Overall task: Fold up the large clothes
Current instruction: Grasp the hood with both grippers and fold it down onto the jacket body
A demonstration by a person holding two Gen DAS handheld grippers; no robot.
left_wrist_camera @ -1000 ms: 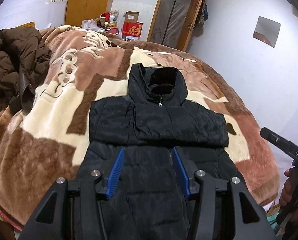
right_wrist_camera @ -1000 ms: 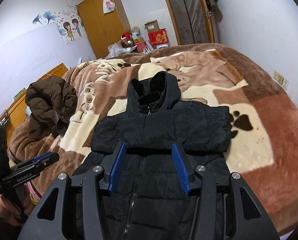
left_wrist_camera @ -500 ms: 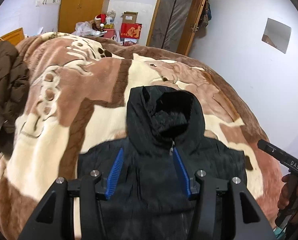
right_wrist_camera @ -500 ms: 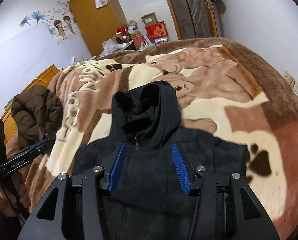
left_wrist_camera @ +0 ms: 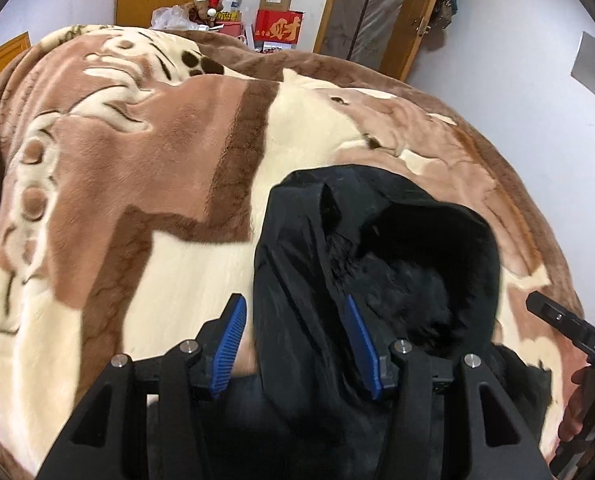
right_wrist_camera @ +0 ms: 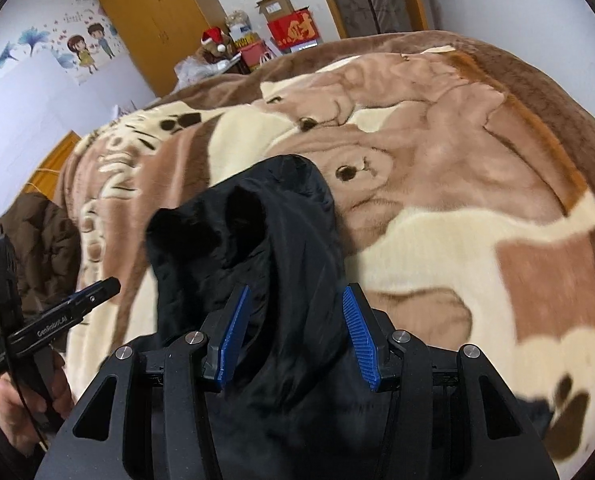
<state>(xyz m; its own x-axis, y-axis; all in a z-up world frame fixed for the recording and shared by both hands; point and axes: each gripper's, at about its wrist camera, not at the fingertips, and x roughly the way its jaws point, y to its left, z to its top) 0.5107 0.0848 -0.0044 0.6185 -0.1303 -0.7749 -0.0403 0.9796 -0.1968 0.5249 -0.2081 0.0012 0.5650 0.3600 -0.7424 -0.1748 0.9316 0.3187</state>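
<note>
Two claws, left (left_wrist_camera: 295,342) and right (right_wrist_camera: 297,332), both apart over black jacket (left_wrist_camera: 377,264) | handles read "DAS"; "GenRobot.AI"

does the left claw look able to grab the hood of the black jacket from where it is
Probably yes: the left claw is open with the hood's left edge lying between its blue pads, and nothing covers it.
</note>
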